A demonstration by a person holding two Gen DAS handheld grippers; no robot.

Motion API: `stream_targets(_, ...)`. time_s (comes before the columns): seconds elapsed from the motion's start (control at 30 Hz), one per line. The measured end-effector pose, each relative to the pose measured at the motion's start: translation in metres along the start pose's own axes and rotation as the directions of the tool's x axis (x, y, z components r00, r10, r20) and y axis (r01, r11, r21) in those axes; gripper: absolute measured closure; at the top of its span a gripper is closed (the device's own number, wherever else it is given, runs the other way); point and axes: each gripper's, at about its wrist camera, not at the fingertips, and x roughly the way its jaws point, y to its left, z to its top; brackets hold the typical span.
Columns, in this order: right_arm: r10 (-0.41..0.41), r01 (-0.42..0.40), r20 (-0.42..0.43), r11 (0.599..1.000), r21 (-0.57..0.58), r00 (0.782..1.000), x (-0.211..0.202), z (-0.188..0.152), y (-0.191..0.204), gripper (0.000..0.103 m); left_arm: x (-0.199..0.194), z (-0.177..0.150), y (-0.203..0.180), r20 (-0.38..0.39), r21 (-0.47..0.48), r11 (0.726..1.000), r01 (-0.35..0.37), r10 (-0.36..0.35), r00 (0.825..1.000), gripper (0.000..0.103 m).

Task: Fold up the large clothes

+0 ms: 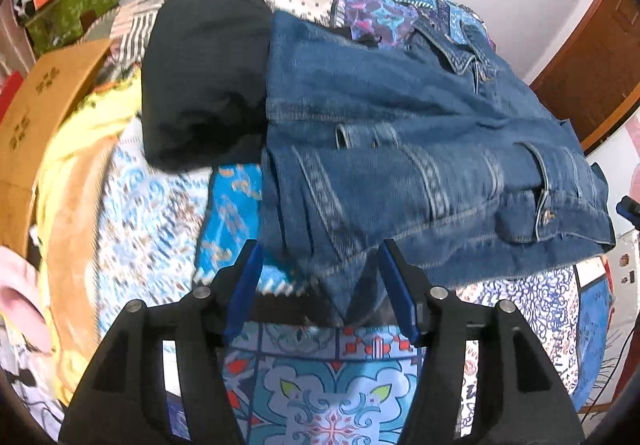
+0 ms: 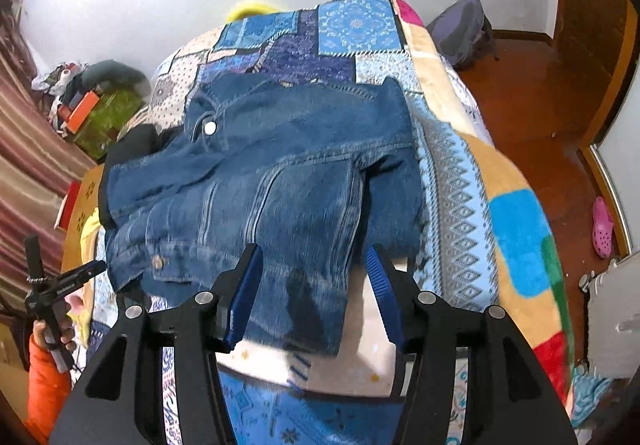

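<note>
Patchwork blue bedspread [image 2: 356,25] carries the folded blue denim jacket [image 2: 280,173]; its hem lies at twelve o'clock between both spread, released grippers, left gripper [image 1: 320,269] and right gripper [image 2: 314,269]. Closing unevenly risks pinching one layer, so the fold could slump toward the black bundle [image 1: 204,77] at ten o'clock

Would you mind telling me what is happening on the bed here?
A person with a handheld gripper in each hand is folding a blue denim jacket on a patchwork bedspread. The left gripper and right gripper stand open at the jacket's near edge, gripping nothing. A folded black garment lies beside it.

Black grippers, blue fingers [image 1: 248,285], orange sleeve [image 2: 44,381]
</note>
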Motion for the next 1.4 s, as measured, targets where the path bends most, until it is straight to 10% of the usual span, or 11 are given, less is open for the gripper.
stream_targets(0.47,0.125,-0.110,-0.152,0.988,0.107,0.980,0.052,-0.012,-0.008,0.052,0.049,-0.007,-0.005,-0.095,-0.068,0.991,0.120,-0.126,0.988,0.044)
stream_targets(0.6,0.126,-0.122,-0.138,0.992,0.039,0.982,0.044,-0.015,0.004,0.063,0.043,-0.005,-0.014,-0.092,-0.027,0.990,0.138,-0.140,0.986,0.065)
stream_targets(0.73,0.151,-0.151,-0.103,0.988,0.014,0.983,0.031,-0.021,0.010,0.089,0.020,-0.006,-0.020,-0.062,0.019,0.986,0.168,-0.166,0.984,0.081)
stream_targets(1.1,0.222,-0.218,0.053,0.974,-0.062,0.974,0.002,0.029,0.045,0.093,-0.058,0.036,-0.048,0.117,0.116,0.968,0.223,-0.237,0.964,0.088)
stream_targets(1.4,0.104,-0.112,0.194,0.993,0.033,0.975,0.021,0.105,0.021,0.093,-0.021,0.128,-0.036,0.147,0.011,0.986,0.164,-0.164,0.975,0.088)
